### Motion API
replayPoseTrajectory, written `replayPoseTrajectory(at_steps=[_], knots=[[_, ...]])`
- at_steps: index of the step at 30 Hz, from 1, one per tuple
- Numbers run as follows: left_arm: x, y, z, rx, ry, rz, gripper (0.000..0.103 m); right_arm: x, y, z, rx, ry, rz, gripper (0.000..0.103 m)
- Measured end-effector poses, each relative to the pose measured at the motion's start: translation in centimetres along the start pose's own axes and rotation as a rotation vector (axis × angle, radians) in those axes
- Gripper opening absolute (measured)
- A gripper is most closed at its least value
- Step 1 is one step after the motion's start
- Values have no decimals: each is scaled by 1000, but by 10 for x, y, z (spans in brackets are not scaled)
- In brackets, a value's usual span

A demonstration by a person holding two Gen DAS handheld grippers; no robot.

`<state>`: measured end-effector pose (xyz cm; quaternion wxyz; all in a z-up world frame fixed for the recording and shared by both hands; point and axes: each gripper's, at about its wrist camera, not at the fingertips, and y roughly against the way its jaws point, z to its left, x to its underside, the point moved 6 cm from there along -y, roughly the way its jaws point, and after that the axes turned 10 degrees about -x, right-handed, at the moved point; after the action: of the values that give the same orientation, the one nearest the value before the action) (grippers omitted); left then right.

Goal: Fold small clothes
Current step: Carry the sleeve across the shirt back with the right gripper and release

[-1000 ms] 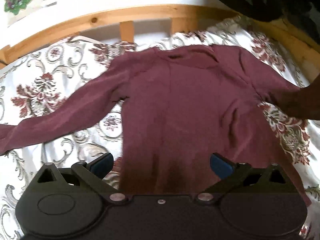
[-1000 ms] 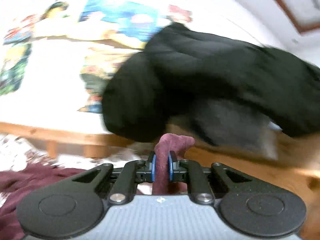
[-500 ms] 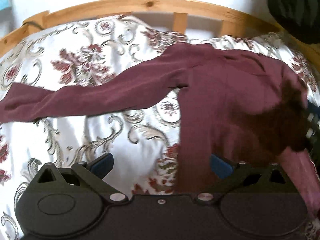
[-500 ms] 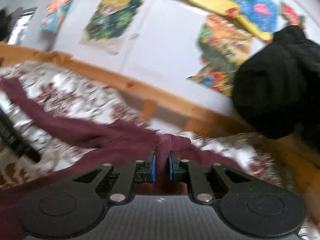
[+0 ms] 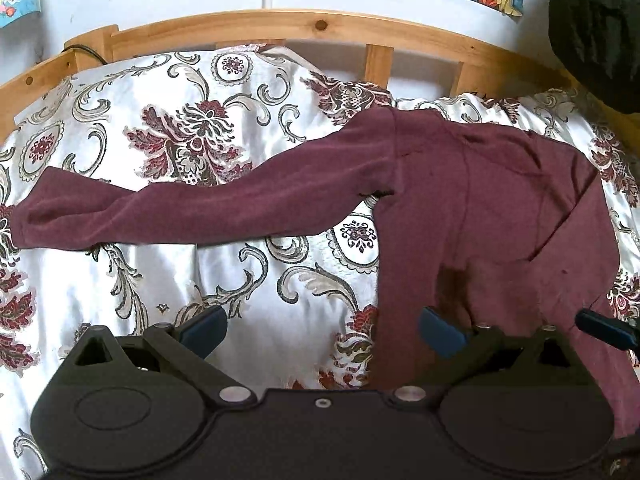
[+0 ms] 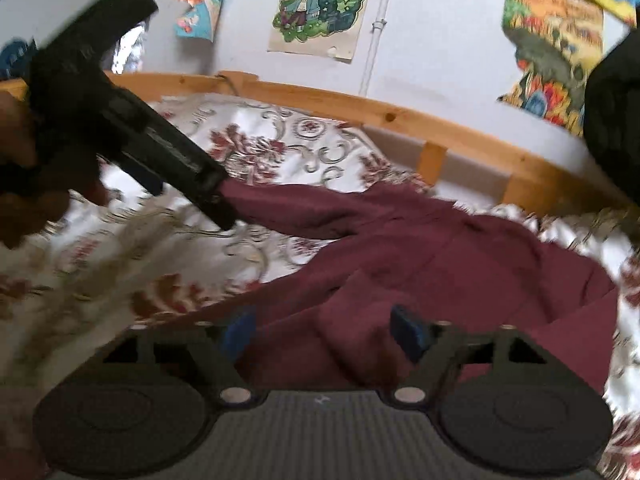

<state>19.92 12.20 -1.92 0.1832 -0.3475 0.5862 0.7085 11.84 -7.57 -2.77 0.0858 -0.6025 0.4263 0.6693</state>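
A maroon long-sleeved top (image 5: 492,216) lies on the floral bedspread (image 5: 160,160). Its left sleeve (image 5: 192,208) stretches out flat to the left. Its right sleeve (image 6: 360,344) is folded in over the body. My left gripper (image 5: 322,330) is open and empty, hovering over the top's lower left edge. My right gripper (image 6: 326,330) is open just above the folded-in sleeve; one of its fingertips (image 5: 604,330) shows at the right edge of the left wrist view. The left gripper's body (image 6: 120,120) crosses the right wrist view at upper left.
A wooden bed rail (image 5: 304,28) runs along the far side of the bed, with a white wall and posters (image 6: 320,4) behind. A black garment (image 5: 596,28) hangs at the upper right.
My right gripper carried the right sleeve over the body, then opened and let it go. My left gripper shifted left, bringing the outstretched left sleeve into view.
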Motion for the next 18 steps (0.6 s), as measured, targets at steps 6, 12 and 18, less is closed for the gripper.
replayPoseTrajectory(at_steps=[6, 12, 18], knots=[[4, -2, -7, 7, -11, 19, 102, 1, 2, -53, 1, -330, -28, 85], [6, -5, -11, 18, -12, 29, 102, 17, -25, -89, -80, -627, 5, 79], [2, -4, -7, 13, 4, 24, 102, 13, -29, -79, -37, -499, -33, 17]])
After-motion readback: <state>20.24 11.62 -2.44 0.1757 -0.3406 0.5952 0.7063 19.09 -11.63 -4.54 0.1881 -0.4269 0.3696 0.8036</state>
